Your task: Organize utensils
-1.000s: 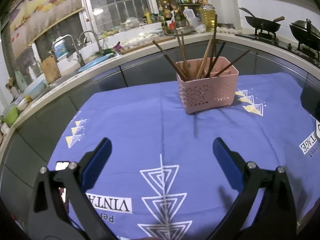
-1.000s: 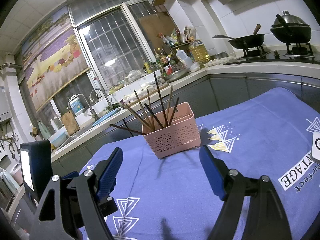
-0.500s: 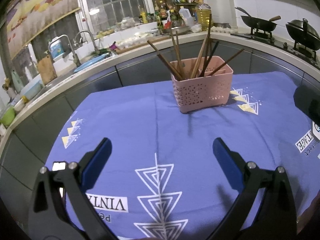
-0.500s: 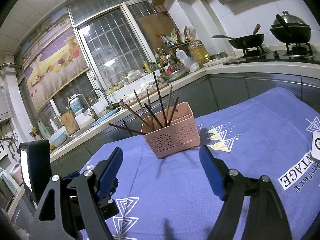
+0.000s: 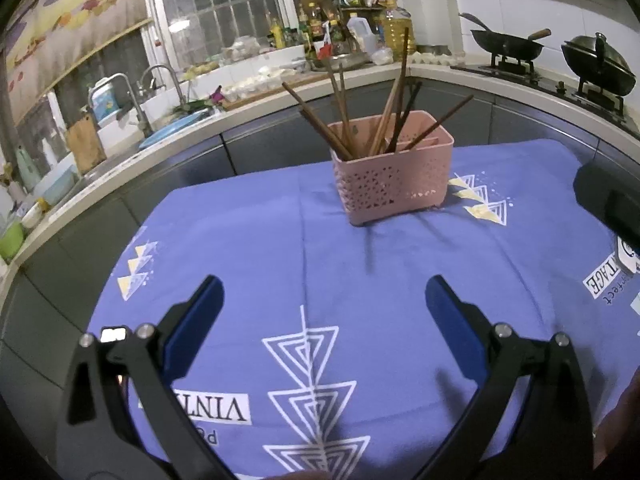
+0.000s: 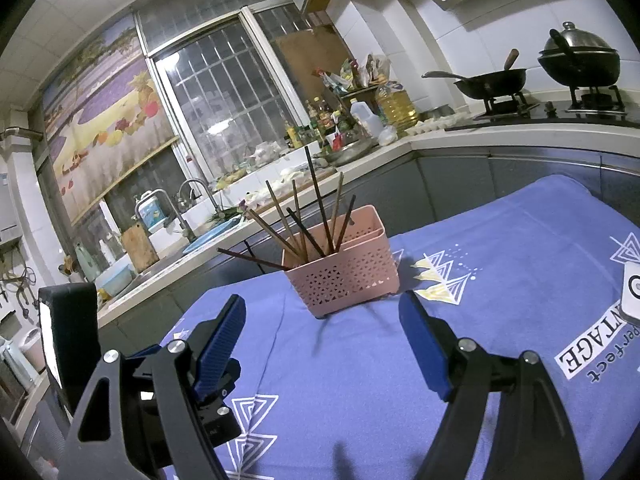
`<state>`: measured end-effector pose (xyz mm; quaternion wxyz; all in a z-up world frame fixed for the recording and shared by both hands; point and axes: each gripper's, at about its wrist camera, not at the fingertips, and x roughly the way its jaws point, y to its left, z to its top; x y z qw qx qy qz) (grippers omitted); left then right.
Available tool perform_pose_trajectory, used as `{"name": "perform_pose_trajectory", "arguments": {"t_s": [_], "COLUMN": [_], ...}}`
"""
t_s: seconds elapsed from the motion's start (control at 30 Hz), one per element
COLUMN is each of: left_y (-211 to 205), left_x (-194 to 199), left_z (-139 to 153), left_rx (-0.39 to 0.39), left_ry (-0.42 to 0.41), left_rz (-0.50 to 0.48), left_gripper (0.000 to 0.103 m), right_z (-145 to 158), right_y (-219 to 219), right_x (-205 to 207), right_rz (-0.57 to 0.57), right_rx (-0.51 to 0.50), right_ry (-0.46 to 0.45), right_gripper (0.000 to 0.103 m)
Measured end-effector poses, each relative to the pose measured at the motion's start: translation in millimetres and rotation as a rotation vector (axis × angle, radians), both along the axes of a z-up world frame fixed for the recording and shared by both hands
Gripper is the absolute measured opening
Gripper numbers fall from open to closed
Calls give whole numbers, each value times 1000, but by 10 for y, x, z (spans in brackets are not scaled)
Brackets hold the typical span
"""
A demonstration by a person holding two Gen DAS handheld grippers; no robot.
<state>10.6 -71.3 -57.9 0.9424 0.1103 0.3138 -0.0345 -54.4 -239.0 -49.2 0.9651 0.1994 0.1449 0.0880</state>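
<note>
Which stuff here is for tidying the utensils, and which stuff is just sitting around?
For the job:
- pink perforated plastic basket
- brown wooden chopsticks standing in it
- left gripper and right gripper, both open and empty

Just sitting around:
- blue patterned tablecloth
- black wok
- lidded black pot
- yellow oil bottle
- steel sink tap

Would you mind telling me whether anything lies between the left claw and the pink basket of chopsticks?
Nothing visible does: only bare blue tablecloth lies between the open left claw and the pink basket.
</note>
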Motion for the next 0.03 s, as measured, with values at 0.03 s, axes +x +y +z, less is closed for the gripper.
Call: {"name": "perform_pose_trajectory", "arguments": {"t_s": [0.03], "left_y": [1], "left_x": [7], "left_z": [-3], "left_rx": [0], "left_ry": [2], "left_rz": [1], "left_gripper": [97], "right_z": [1], "right_y": [-1], "right_x": [1], "right_rz": [0], "right_rx": [0], "right_ry": [0], "right_gripper": [79]}}
